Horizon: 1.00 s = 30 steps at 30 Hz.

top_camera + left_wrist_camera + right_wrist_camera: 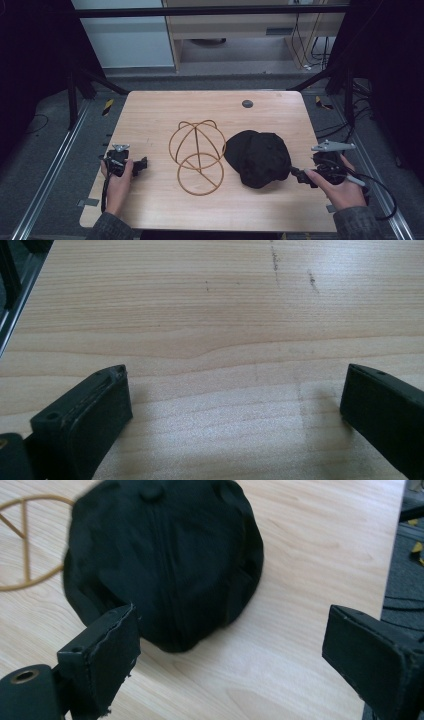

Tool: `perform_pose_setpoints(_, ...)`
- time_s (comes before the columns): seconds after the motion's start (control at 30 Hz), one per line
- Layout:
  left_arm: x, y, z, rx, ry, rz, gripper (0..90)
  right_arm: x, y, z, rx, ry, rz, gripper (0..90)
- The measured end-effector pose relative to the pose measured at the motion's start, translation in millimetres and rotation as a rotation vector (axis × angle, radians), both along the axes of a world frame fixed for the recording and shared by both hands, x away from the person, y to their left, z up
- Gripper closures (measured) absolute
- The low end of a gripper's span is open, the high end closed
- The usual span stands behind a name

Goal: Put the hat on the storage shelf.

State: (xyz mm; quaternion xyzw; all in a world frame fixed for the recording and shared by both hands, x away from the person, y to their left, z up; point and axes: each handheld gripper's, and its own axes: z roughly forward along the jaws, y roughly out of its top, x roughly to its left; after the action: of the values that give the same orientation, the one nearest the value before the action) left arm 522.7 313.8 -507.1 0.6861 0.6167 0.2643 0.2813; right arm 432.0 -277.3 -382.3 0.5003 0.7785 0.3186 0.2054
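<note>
Jaws of both grippers stand wide and hold nothing. From the high view, the left gripper (142, 164) rests on the bench (150, 115) near its left edge, the right gripper (299, 176) just beside the black cap (258, 157), which lies crown up right of the wire frame (197, 156). Left gripper view: bare wood between its spread jaws. Right gripper view: the cap (165, 560) lies ahead, its button (151, 490) at the far side, seam running away from the jaws.

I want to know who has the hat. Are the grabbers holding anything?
Nothing is held. The left gripper and the right gripper are both open; the black cap lies on the table.
</note>
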Motion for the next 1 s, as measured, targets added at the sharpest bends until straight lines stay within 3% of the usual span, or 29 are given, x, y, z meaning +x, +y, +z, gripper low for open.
perform_pose_setpoints(0.23,-0.6,0.0,0.1,0.002,0.001,-0.003,0.0,17.1,17.9,23.3,-0.057,0.022,0.093,8.9)
perform_pose_setpoints(0.53,-2.2,-0.4,-0.1,0.001,-0.002,-0.011,0.0,40.5,35.3,34.8,-0.098,0.070,0.164,10.4)
perform_pose_setpoints(1.0,-2.4,-0.3,-0.1,0.003,0.000,-0.024,0.0,68.3,50.3,37.0,-0.101,0.135,0.189,15.8)
